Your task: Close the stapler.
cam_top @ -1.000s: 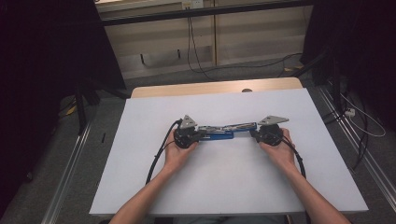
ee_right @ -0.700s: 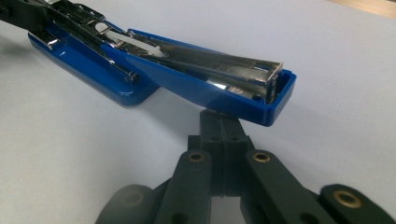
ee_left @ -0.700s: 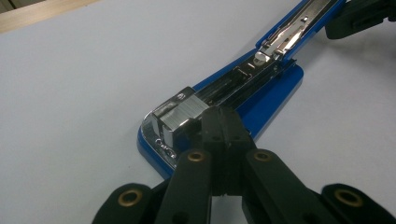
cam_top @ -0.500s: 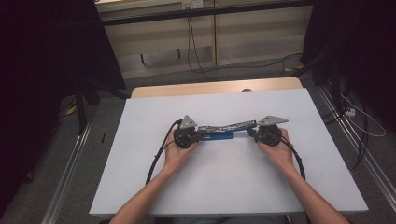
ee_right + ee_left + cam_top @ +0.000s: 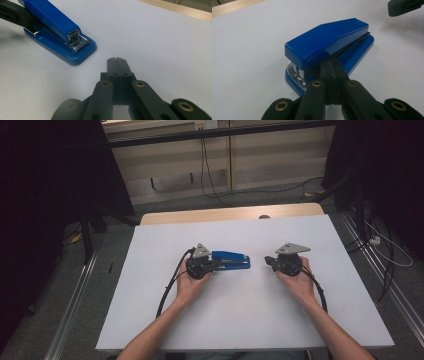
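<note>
Stapler (image 5: 231, 260) in bright blue lies flat on the white bench (image 5: 240, 320), a little left of the bench's middle in the high view, with its long axis running across the bench from left to right. The left tool (image 5: 214, 265) meets the stapler at its hinged rear end: in the left gripper view its two black jaws are pressed together with no gap between them, and their tips (image 5: 333, 65) tuck in under the back of the blue top cover, beside the slot between cover and base; whether they pinch any part of the stapler cannot be told from here. The left hand (image 5: 191, 282) grips that tool from behind, and its black cable (image 5: 167, 287) loops back along the bench toward the person. The right tool (image 5: 269, 262) sits well apart from the stapler, off its front end, with bare white bench between them; the right hand (image 5: 299, 281) wraps around its body. In the right gripper view its jaws are also closed flat against each other on nothing, their tips (image 5: 117, 62) pointing just past the stapler's front, where the shiny metal staple head shows between the blue cover and the blue base. A strip of light wood edges the far side of the bench (image 5: 230, 214).
</note>
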Demonstrator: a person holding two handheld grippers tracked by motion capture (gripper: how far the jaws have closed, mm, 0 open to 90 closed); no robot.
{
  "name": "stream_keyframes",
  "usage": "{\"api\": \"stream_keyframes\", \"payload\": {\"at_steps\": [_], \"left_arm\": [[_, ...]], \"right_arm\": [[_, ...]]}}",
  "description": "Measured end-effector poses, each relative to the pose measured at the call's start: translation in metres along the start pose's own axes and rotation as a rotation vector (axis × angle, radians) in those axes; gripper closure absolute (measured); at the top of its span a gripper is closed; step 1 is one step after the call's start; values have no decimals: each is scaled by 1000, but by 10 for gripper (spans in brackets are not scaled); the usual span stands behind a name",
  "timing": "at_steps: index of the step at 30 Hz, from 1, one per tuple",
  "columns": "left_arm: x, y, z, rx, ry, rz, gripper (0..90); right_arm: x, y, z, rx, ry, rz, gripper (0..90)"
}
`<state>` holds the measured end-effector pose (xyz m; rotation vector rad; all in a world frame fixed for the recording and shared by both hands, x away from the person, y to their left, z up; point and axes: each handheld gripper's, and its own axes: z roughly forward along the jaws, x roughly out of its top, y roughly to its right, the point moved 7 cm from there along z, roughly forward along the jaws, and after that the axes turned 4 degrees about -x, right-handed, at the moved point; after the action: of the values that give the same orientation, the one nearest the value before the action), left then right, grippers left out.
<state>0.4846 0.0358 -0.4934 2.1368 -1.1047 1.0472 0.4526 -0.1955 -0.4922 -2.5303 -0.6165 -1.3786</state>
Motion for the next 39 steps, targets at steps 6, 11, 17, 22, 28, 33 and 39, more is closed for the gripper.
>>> {"api": "stream_keyframes", "payload": {"at_steps": [6, 11, 17, 22, 28, 33, 39], "left_arm": [[-1, 1, -1, -4, -4, -2, 900], [-1, 7, -1, -24, -5, -10, 899], [-1, 9, -4, -32, 5, -31, 873], [-4, 10, -9, -38, 6, -38, 852], [0, 8, -15, -30, 27, -45, 798], [0, 4, -20, -21, 39, -62, 742], [-1, 2, -26, -9, 40, -62, 599]], "right_arm": [[2, 2, -3, 3, 22, 25, 900], [4, 4, -6, -2, 39, 40, 895], [6, 6, -10, 3, 56, 74, 849], [7, 8, -12, -3, 67, 83, 790], [6, 6, -13, 8, 70, 91, 692], [8, 2, -13, 9, 81, 85, 595], [10, -3, -15, 27, 92, 88, 452]]}}
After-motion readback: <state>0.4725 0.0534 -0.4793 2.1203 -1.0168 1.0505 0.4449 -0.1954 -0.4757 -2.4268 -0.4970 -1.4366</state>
